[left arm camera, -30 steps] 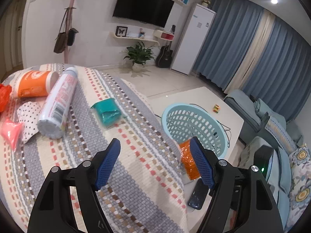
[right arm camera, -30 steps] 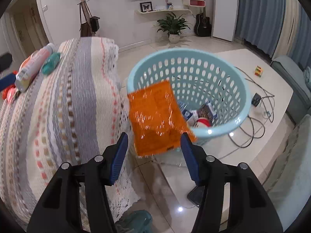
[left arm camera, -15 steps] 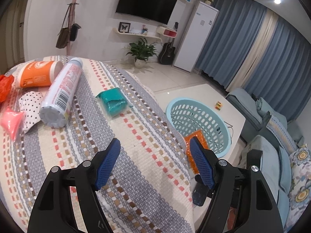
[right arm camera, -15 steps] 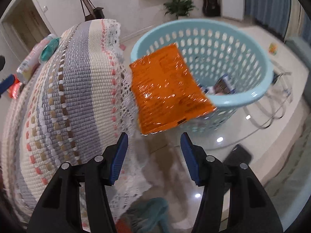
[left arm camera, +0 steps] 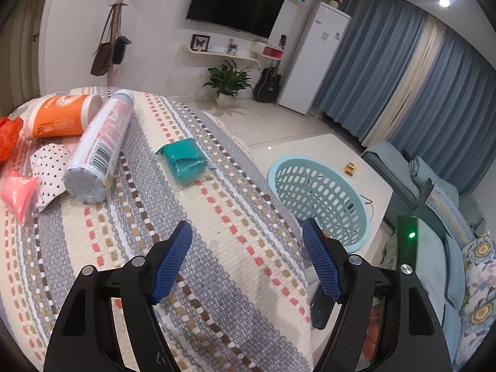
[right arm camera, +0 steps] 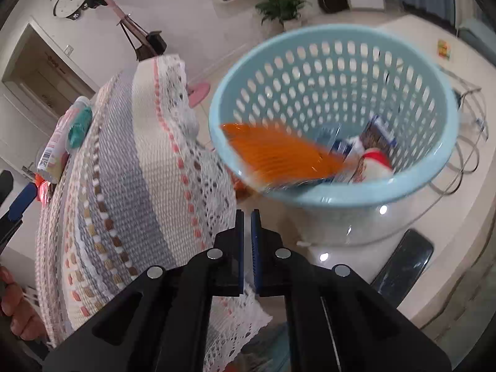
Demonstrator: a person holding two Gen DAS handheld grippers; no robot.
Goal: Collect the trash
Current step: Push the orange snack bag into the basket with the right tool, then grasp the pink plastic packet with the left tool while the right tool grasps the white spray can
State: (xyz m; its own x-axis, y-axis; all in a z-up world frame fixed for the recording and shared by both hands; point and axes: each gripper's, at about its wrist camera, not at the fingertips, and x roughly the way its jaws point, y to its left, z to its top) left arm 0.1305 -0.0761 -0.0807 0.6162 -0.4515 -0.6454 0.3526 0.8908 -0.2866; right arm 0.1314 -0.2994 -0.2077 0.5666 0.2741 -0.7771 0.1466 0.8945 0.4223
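A blurred orange wrapper (right arm camera: 279, 155) is dropping over the near rim into the light blue basket (right arm camera: 341, 198), free of any grip. Just below the rim, my right gripper (right arm camera: 247, 214) is shut with nothing between its fingers. Other packets (right arm camera: 378, 133) lie inside the basket. My left gripper (left arm camera: 246, 226) hovers open and empty over the striped woven cloth (left arm camera: 217, 279). On that cloth beyond it lie a teal packet (left arm camera: 186, 161), a white spray can (left arm camera: 99, 142), an orange tub (left arm camera: 62, 116), a polka-dot pouch (left arm camera: 49, 161) and a pink packet (left arm camera: 17, 189).
The basket (left arm camera: 279, 167) stands on a white low table (left arm camera: 310, 145), with a dark phone (right arm camera: 403, 263) and cables beside it. A sofa with cushions (left arm camera: 449, 263) is at the right. A person's hand (right arm camera: 12, 303) shows at the lower left of the right wrist view.
The orange wrapper left my right gripper and fell toward the basket. The right gripper's jaws went from apart to shut, and it tilted and moved closer to the basket. The left gripper barely moved.
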